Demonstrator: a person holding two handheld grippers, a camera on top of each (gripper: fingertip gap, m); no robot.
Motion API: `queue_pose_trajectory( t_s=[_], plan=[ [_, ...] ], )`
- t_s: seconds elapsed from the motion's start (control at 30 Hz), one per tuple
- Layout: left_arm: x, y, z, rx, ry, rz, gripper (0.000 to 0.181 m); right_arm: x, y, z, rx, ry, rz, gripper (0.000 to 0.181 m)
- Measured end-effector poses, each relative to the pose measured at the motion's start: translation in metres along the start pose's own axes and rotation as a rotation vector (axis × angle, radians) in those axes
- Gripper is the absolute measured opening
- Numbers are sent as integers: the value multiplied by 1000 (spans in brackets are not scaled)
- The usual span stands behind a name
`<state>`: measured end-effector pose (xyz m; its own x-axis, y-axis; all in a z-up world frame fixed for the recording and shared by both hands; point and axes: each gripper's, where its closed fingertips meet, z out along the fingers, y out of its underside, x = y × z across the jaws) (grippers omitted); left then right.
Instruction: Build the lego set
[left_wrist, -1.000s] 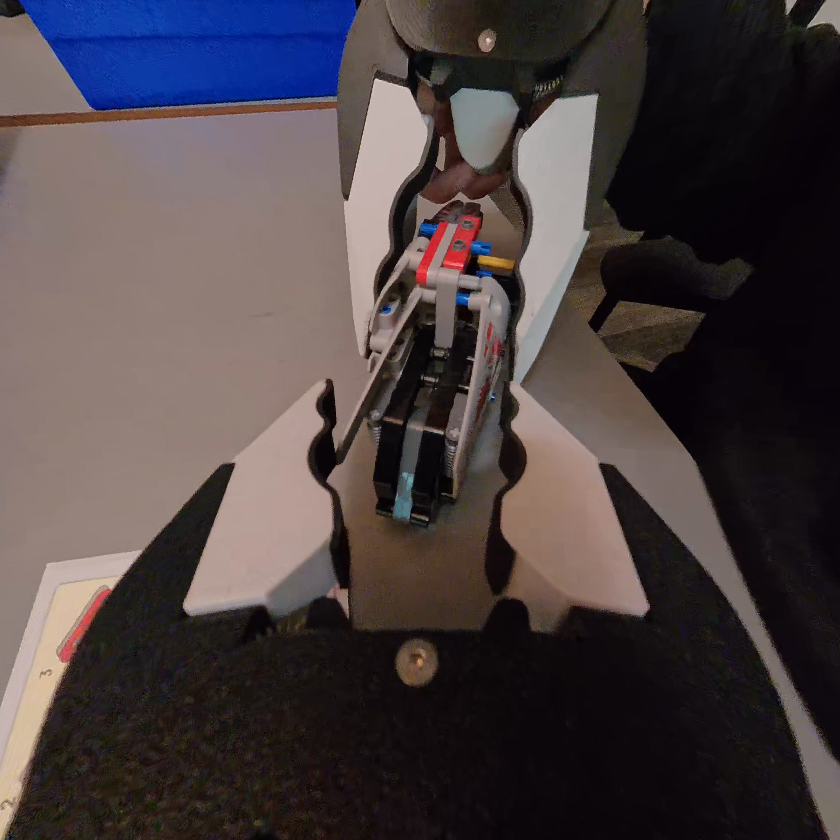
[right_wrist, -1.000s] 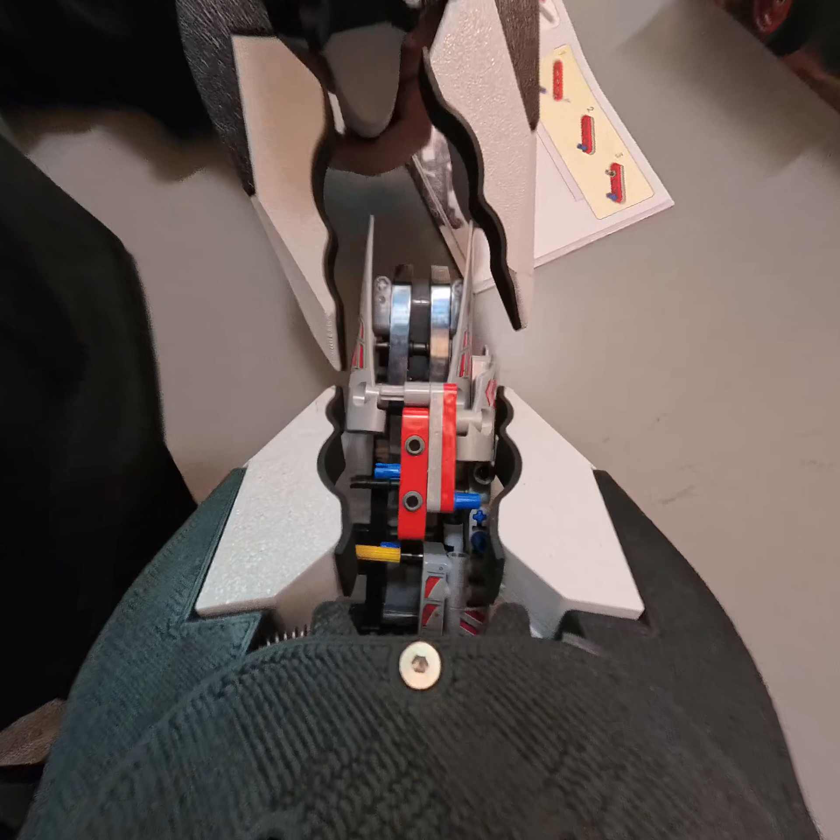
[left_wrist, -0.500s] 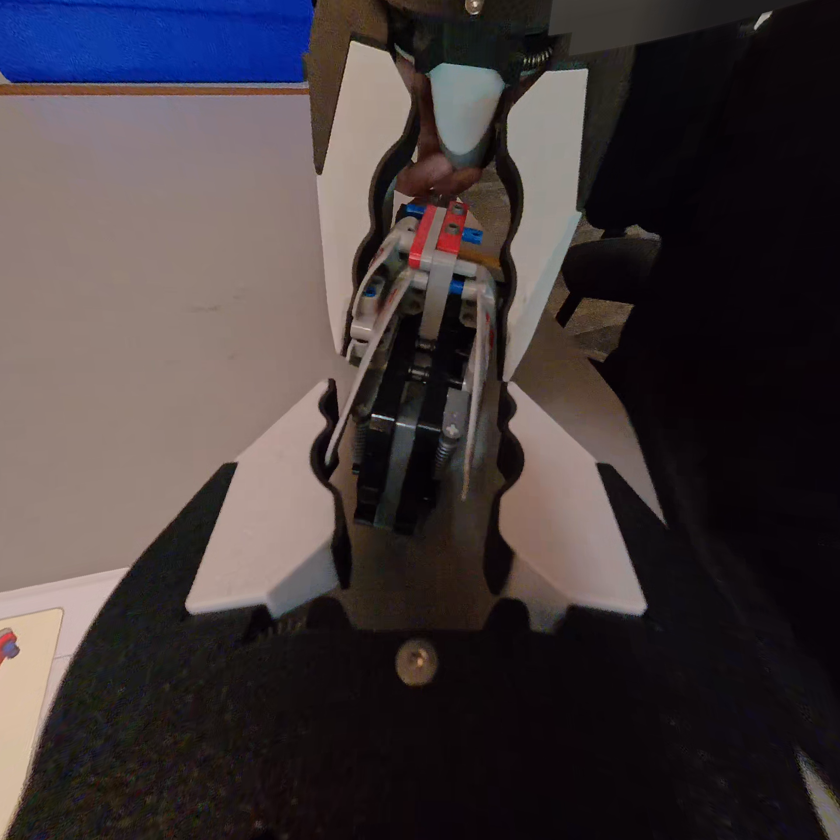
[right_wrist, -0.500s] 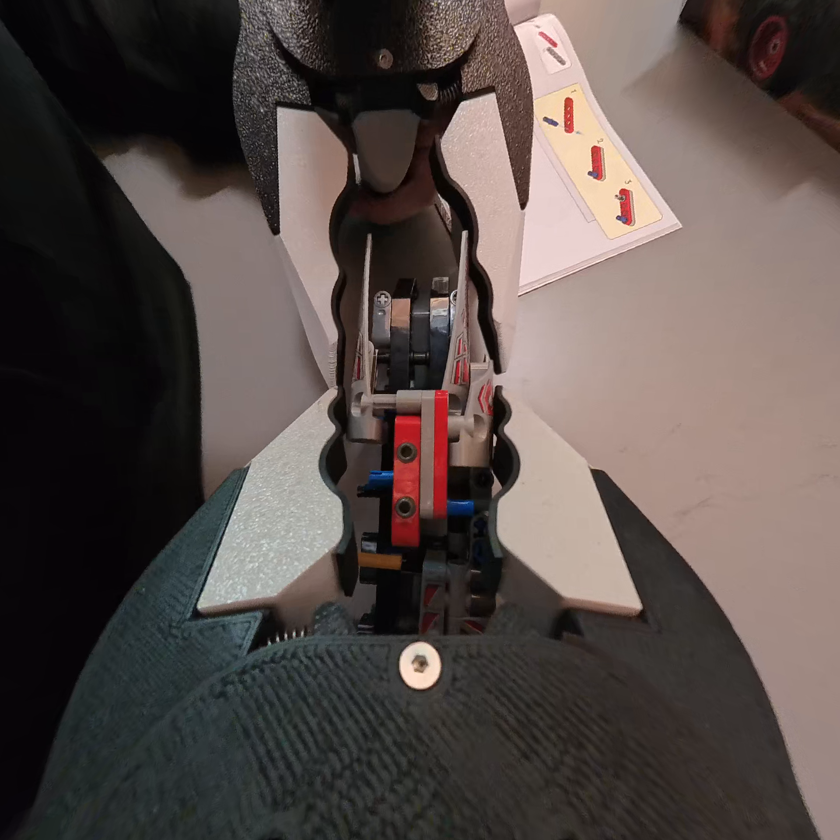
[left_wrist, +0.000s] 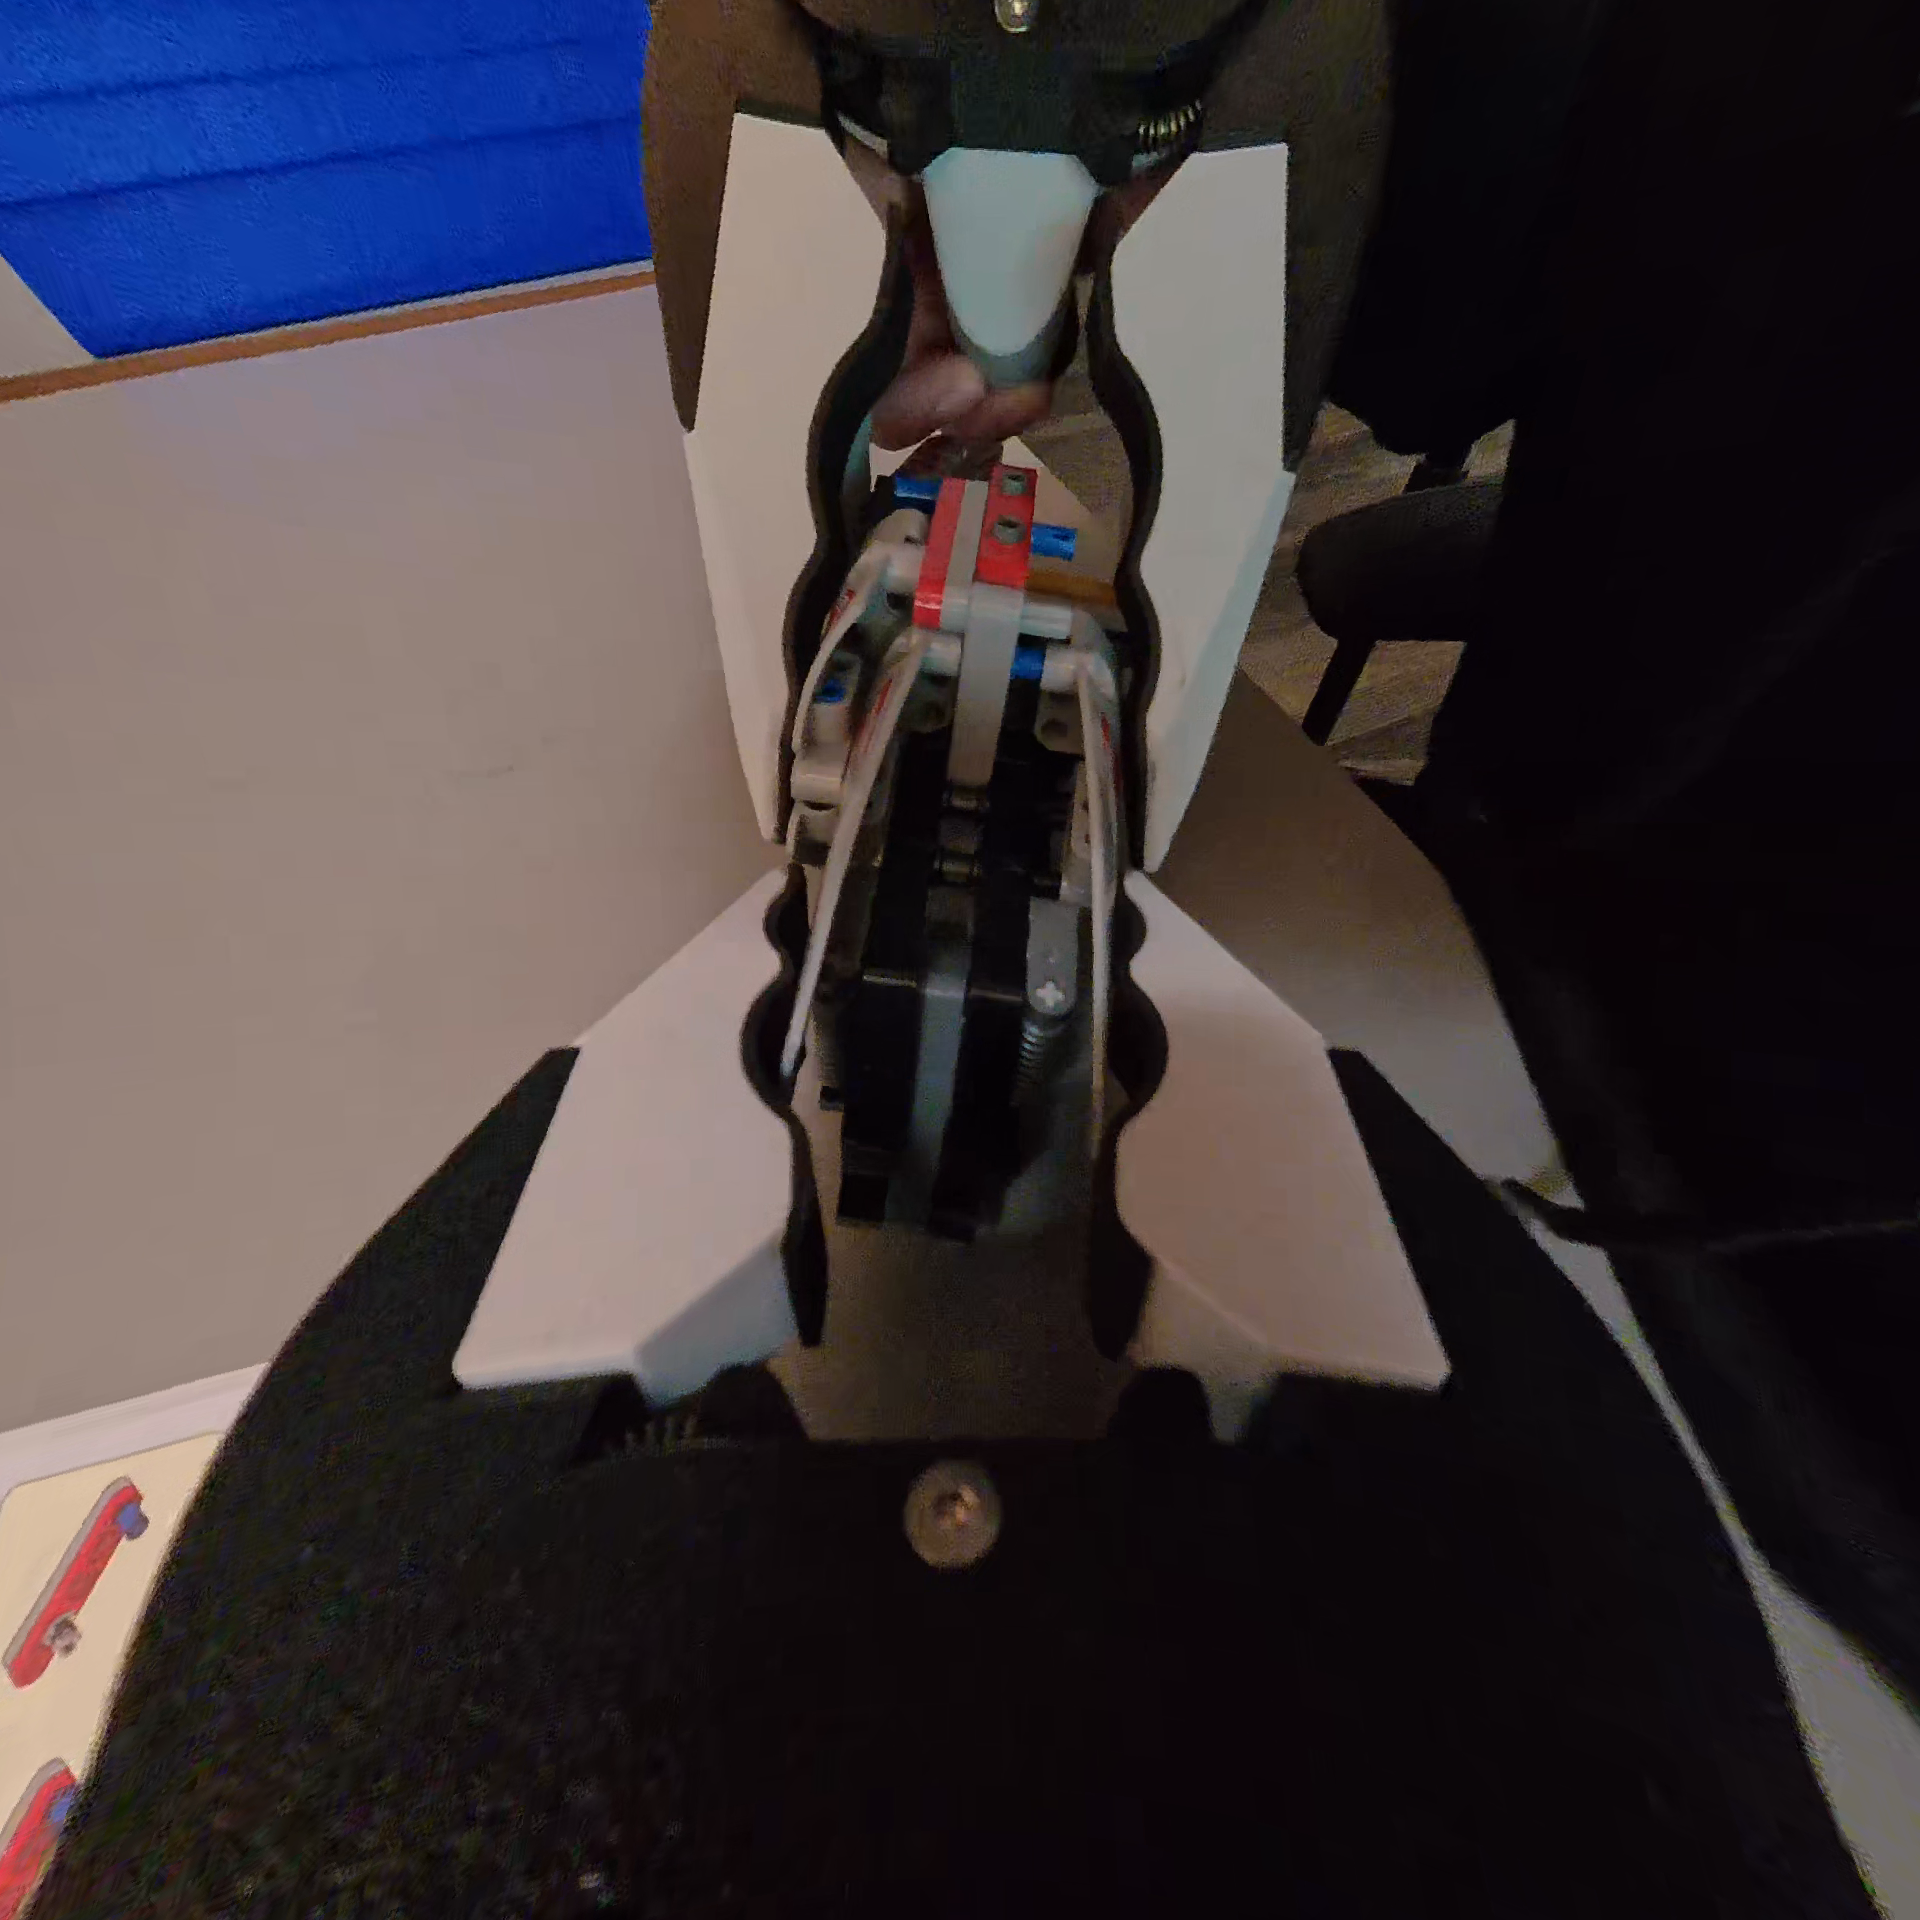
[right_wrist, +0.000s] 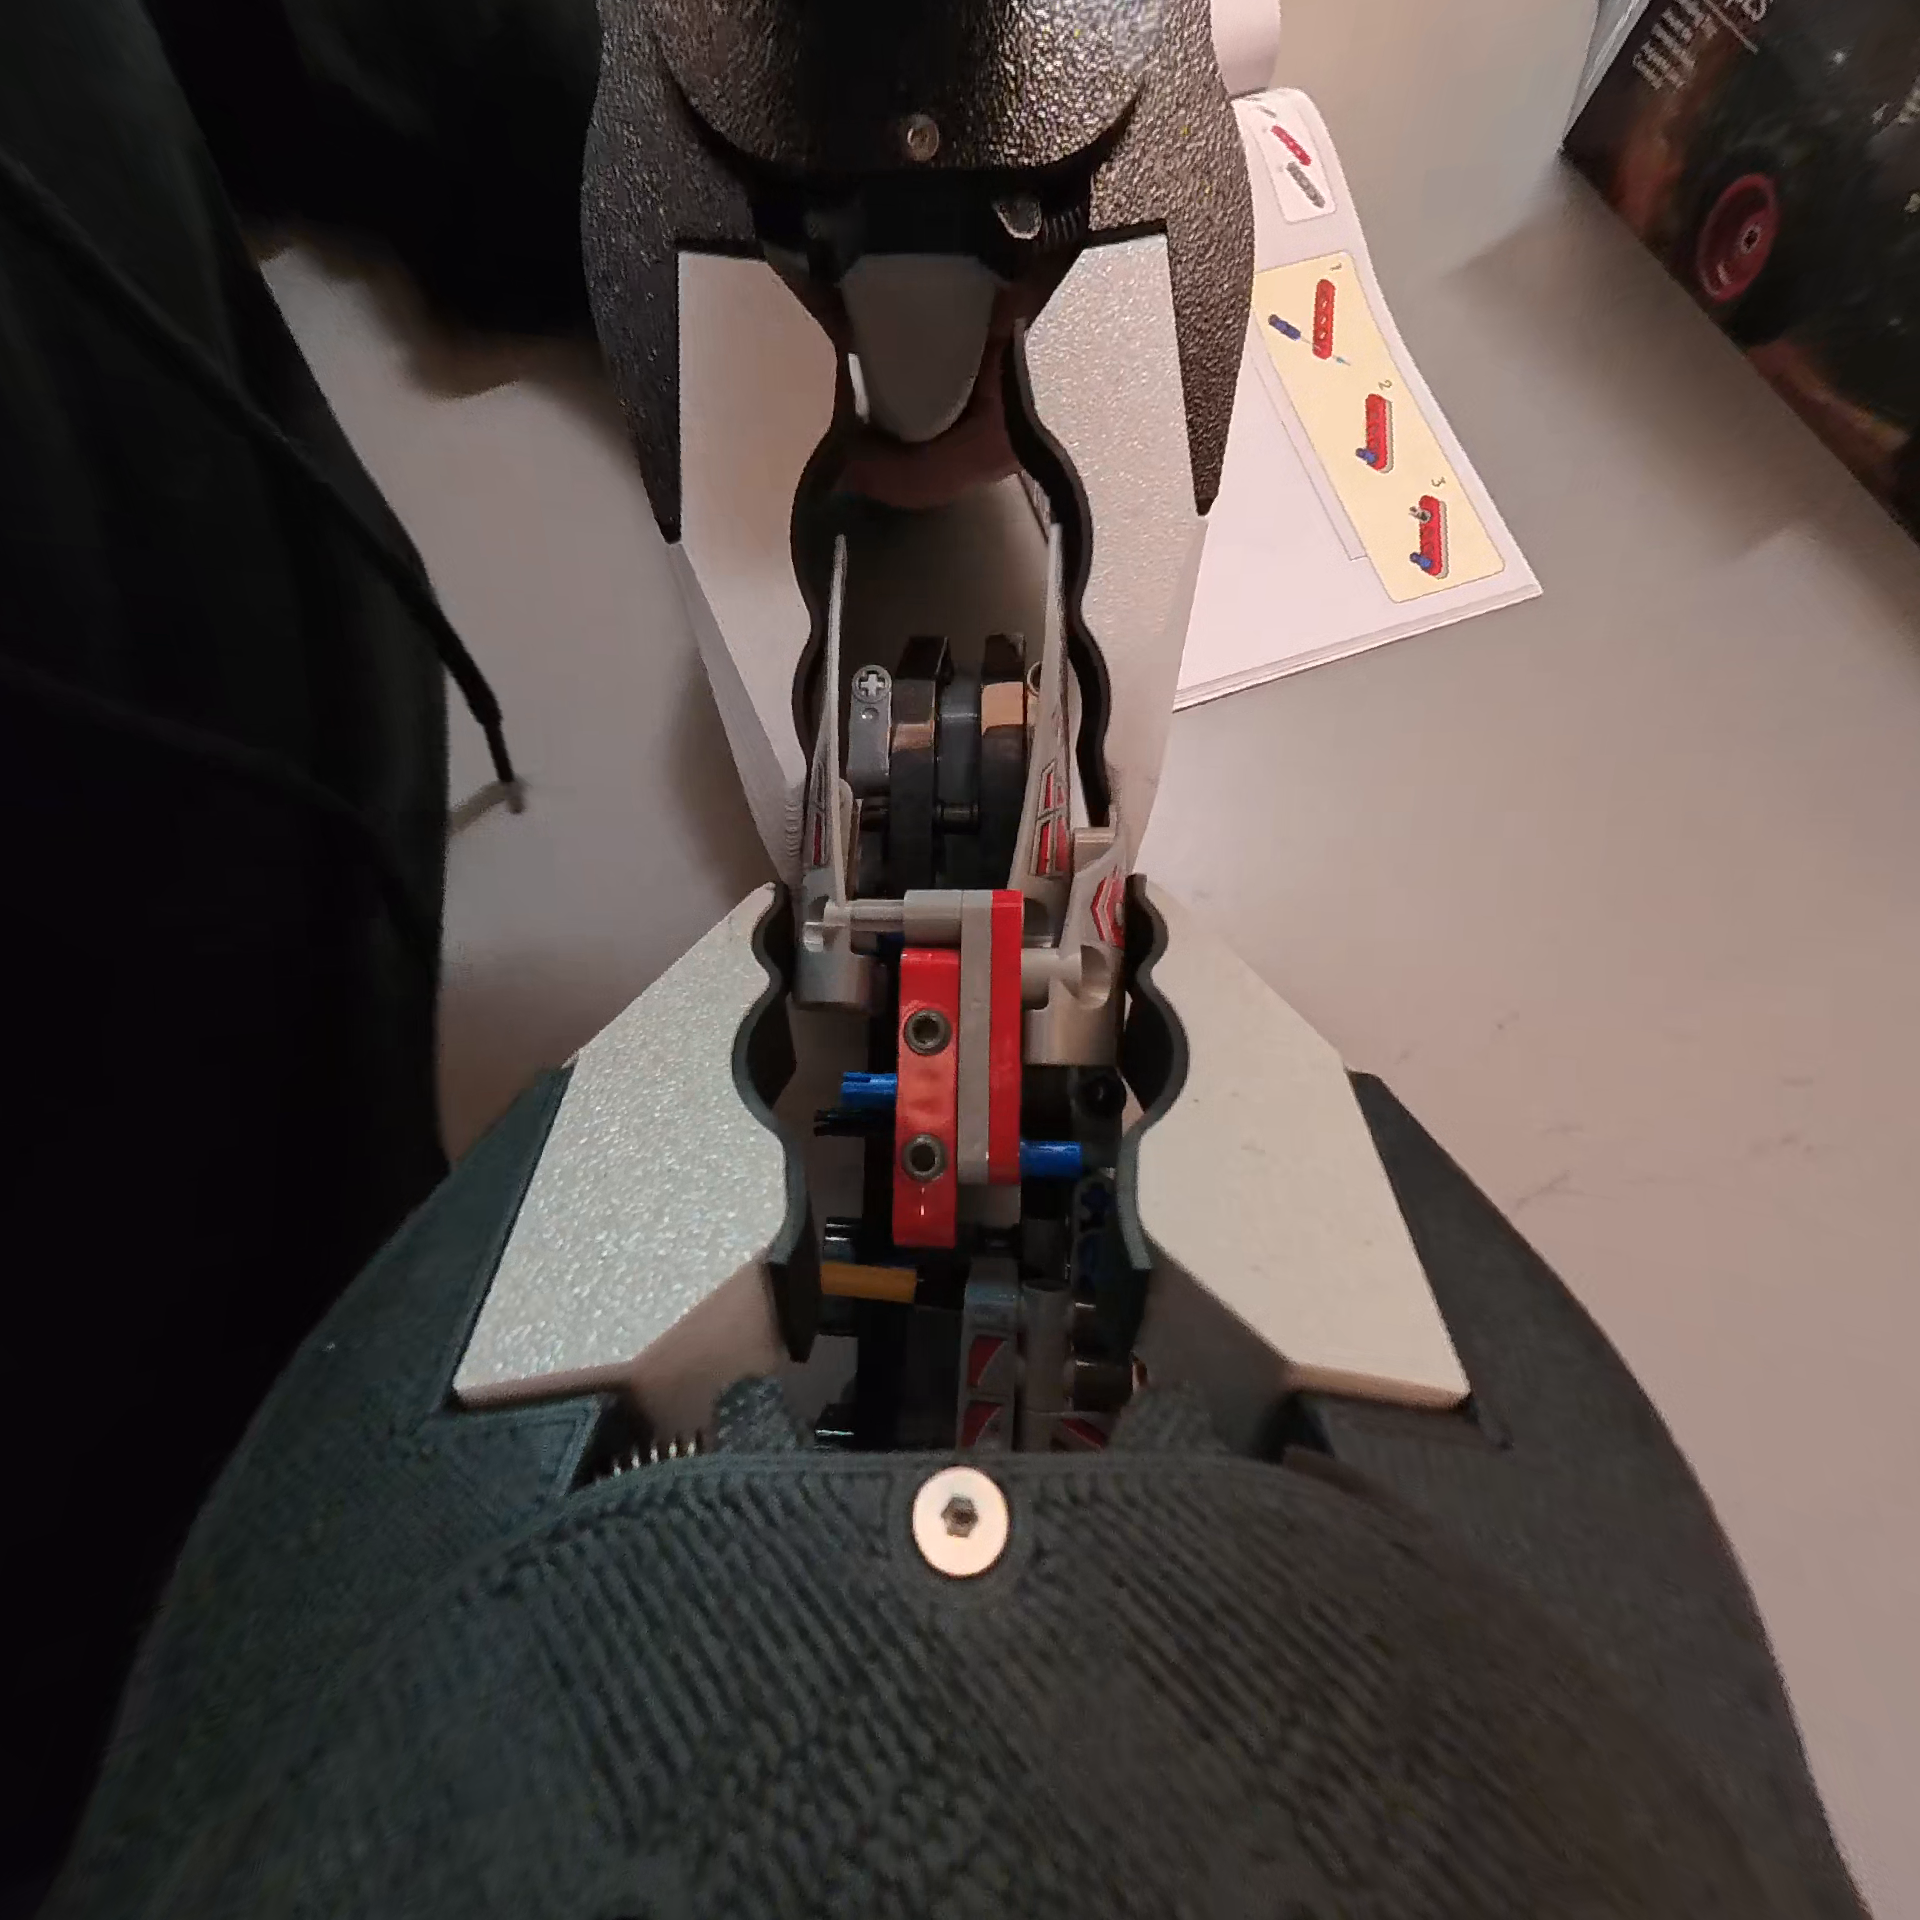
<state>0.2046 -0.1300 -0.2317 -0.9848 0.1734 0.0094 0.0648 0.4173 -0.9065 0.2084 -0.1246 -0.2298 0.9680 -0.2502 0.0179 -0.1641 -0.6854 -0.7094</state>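
A lego model (left_wrist: 966, 1039) of black, grey and red beams, with thin white side panels and blue pins, hangs above the grey table (left_wrist: 312, 831) between both grippers. My left gripper (left_wrist: 956, 883) is closed around its black and grey end, with the white panels against my pads. My right gripper (right_wrist: 953, 894) is shut on the other end (right_wrist: 940, 1091), the one with the red beam. Each gripper faces the other tip to tip: the right gripper (left_wrist: 961, 847) shows in the left wrist view, and the left gripper (right_wrist: 945, 821) in the right wrist view.
An open instruction booklet (right_wrist: 1382, 436) lies on the table; it also shows in the left wrist view (left_wrist: 62, 1610). A dark box (right_wrist: 1766, 208) stands at the far right. A person's dark clothing (right_wrist: 156, 727) is close by. A blue object (left_wrist: 312, 156) sits beyond the table's far edge. Less than 4 cm separates the two grippers' tips.
The two grippers have lined up straighter, tip to tip. The model has slid a little deeper between my left fingers and now sits square. The right grip has not changed.
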Motion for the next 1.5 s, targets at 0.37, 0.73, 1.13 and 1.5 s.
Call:
queue_pose_trajectory(
  t_s=[0.37,0.73,1.13,1.5],
  plan=[
    [-1,-2,0,7,-9,3,58,0,-1,0,8,-22,-16,61],
    [-2,-2,2,8,-26,12,55,3,-1,-1,9,-34,-11,60],
    [1,-3,3,17,-27,43,56,-1,-4,-6,48,-26,-77,62],
    [0,-13,1,84,5,-21,56,2,-9,-13,133,-31,-35,55]
  ],
)
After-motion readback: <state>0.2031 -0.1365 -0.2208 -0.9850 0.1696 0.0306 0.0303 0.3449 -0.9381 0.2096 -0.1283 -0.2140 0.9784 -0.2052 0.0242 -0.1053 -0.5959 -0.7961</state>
